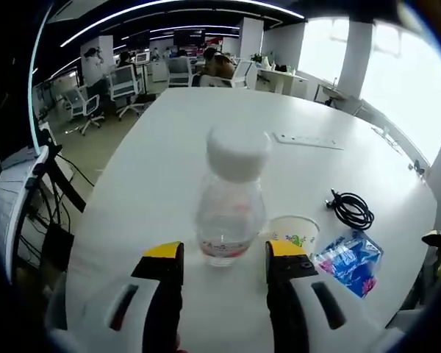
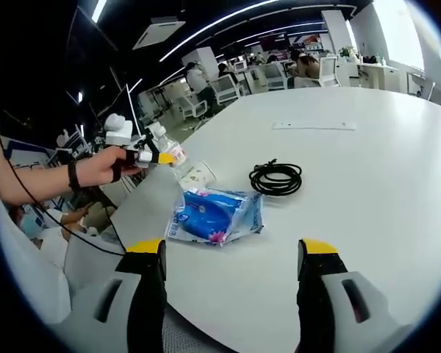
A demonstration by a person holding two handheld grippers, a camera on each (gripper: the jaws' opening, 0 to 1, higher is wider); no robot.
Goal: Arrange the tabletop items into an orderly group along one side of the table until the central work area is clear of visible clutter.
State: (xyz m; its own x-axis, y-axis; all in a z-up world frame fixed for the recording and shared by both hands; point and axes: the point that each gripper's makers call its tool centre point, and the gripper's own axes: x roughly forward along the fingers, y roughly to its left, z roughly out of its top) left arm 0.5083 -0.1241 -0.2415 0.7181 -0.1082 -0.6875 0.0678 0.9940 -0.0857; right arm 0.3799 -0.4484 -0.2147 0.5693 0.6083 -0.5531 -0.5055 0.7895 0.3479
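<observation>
A clear plastic bottle (image 1: 228, 206) with a white cap stands upright on the white table (image 1: 169, 147), just between the yellow tips of my left gripper (image 1: 224, 259), which is open with a gap on each side. Right of it sit a paper cup (image 1: 295, 232), a blue packet (image 1: 349, 262) and a coiled black cable (image 1: 351, 209). In the right gripper view my right gripper (image 2: 231, 254) is open over the table's near edge, empty. Beyond it lie the blue packet (image 2: 217, 213), the cable (image 2: 276, 178), the cup (image 2: 197, 175) and the bottle (image 2: 170, 151), with the left gripper (image 2: 160, 157) held by a hand (image 2: 95, 169).
A flat white socket strip (image 1: 309, 140) is set into the table farther back (image 2: 313, 126). Office chairs (image 1: 121, 84) and desks stand beyond the far edge. The table's edge (image 2: 143, 198) runs close to the cup and bottle. Wide bare tabletop (image 2: 382, 169) stretches to the right.
</observation>
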